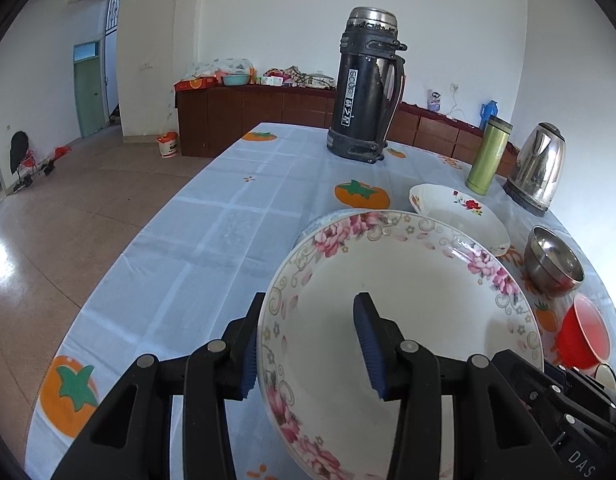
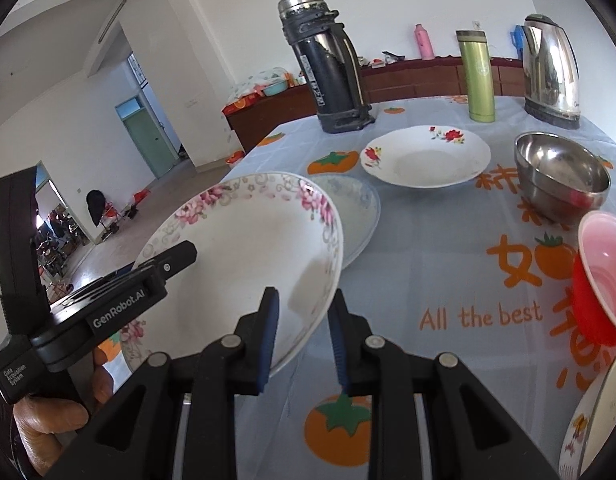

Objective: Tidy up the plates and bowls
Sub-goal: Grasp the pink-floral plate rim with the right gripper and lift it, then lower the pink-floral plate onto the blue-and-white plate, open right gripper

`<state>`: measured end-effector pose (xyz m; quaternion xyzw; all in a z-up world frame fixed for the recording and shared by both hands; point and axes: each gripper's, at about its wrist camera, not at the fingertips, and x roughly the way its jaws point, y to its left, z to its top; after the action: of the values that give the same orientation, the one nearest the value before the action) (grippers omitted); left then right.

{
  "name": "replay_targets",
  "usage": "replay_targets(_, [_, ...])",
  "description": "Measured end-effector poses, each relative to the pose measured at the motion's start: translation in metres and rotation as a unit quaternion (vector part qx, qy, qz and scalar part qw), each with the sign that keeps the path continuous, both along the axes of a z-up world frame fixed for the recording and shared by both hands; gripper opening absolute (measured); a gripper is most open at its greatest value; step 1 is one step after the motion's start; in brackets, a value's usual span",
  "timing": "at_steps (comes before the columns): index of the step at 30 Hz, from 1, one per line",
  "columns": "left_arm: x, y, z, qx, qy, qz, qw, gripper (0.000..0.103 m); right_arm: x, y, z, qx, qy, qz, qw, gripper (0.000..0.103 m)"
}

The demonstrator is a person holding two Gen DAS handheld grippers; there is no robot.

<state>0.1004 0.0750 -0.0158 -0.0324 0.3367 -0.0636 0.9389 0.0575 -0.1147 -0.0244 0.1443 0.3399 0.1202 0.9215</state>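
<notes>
A pink-flowered plate point(image 1: 388, 300) is tilted above the table, its near rim between the fingers of my left gripper point(image 1: 308, 344), which is open around it. In the right wrist view the same plate point(image 2: 251, 248) has its right rim between the fingers of my right gripper point(image 2: 303, 336), also open around it. Under and behind it lies a blue-patterned plate point(image 2: 360, 208). A red-rose plate point(image 2: 424, 156), a steel bowl point(image 2: 560, 176) and a red bowl point(image 2: 600, 276) stand on the table to the right.
A black thermos point(image 2: 328, 76), a green flask point(image 2: 478, 76) and a steel kettle point(image 2: 550, 72) stand at the back of the table. Another flowered dish point(image 2: 596, 420) is at the right edge. The tablecloth point(image 1: 211, 240) drops to the floor on the left.
</notes>
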Motion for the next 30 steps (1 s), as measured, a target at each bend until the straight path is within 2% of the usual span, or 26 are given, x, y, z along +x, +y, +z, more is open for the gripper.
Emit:
replay_targets(17, [0.048, -0.018, -0.017, -0.006, 0.026, 0.000, 0.9996, 0.046, 0.044, -0.013, -0.013, -0.002, 0.029, -0.022, 0.999, 0.025])
replay_targets(27, [0.065, -0.023, -0.019, -0.002, 0.018, 0.011, 0.9998, 0.046, 0.057, -0.018, -0.009, -0.005, 0.024, -0.028, 0.999, 0.025])
replay_targets(30, [0.074, -0.023, -0.023, -0.010, 0.030, 0.013, 0.9994, 0.046, 0.064, -0.016, -0.011, -0.010, 0.027, -0.030, 0.999, 0.025])
